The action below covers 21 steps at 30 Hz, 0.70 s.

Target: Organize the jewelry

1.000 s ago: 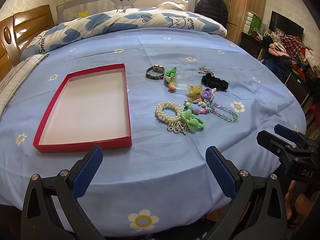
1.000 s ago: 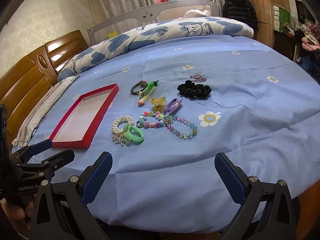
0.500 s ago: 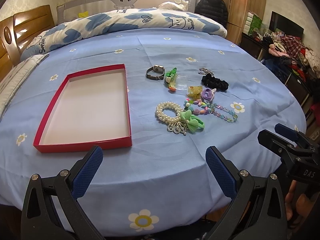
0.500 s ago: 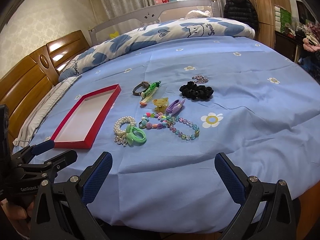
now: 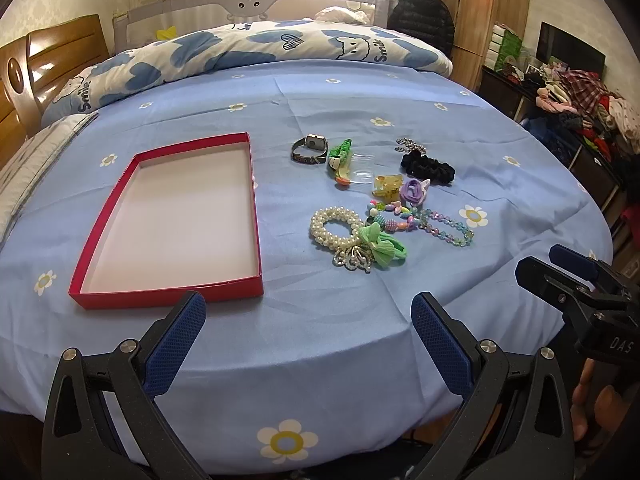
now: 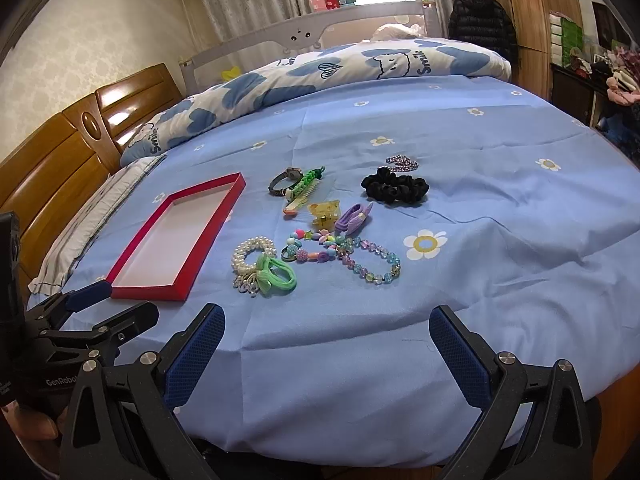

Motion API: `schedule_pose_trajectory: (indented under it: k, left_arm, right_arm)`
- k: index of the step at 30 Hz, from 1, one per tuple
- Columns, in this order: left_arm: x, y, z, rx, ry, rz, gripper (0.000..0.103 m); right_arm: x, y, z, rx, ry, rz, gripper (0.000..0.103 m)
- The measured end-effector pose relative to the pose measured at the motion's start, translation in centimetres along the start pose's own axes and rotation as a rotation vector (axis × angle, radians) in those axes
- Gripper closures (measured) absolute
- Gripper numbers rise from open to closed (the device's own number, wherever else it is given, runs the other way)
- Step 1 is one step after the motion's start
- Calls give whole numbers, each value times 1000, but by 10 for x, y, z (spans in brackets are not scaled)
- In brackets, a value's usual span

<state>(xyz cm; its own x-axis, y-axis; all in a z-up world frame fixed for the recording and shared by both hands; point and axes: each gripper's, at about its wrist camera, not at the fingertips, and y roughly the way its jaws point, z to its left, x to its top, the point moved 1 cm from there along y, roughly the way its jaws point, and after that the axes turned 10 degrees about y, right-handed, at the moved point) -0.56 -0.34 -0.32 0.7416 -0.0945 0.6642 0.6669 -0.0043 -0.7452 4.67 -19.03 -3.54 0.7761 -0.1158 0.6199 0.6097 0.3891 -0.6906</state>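
Here | 1 red tray [image 5: 256, 216] | 1 watch [image 5: 310, 148] | roughly 3 bracelets | both grippers' jaws spread, holding nothing

Blue flowered bed sheet [image 5: 320, 320]; red tray [image 5: 256, 280], jewelry cluster [image 5: 376, 208], rolled quilt [image 5: 248, 48].

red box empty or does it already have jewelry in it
Empty. The red box shows only its bare pale floor in both views; every piece, such as the pearl bracelet, lies on the blue sheet beside it.

A blue flowered bedsheet [image 5: 320, 92] is spread over the bed. A cloud-print quilt [image 5: 256, 46] is bunched beside the wooden headboard [image 6: 80, 128]. Clothes [image 5: 580, 100] are piled at the right.
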Motion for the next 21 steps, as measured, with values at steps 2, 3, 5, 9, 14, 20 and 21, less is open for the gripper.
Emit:
schedule_pose_trajectory:
  k: [2,3,5,9,14,20,21]
  left_arm:
    - [0,0,0,1,0,0,0]
    - [-1,0,-1,2,0,1,0]
    - [0,0,-1,1,-1,2,0]
    - [0,1,-1,0,0,5,0]
    - [-1,0,-2,0,1,3,0]
    - [0,1,-1,-2,0,9,0]
    - [0,1,-1,-3,-1,10,0]
  right_arm:
    - [0,0,0,0,0,0,0]
    - [0,0,0,1,1,0,0]
    - [0,0,0,1,1,0,0]
    - [0,0,0,0,1,1,0]
    - [0,0,1,1,2,1,0]
    - [-1,1,0,2,5,5,0]
    - [-1,1,0,4,6,6,0]
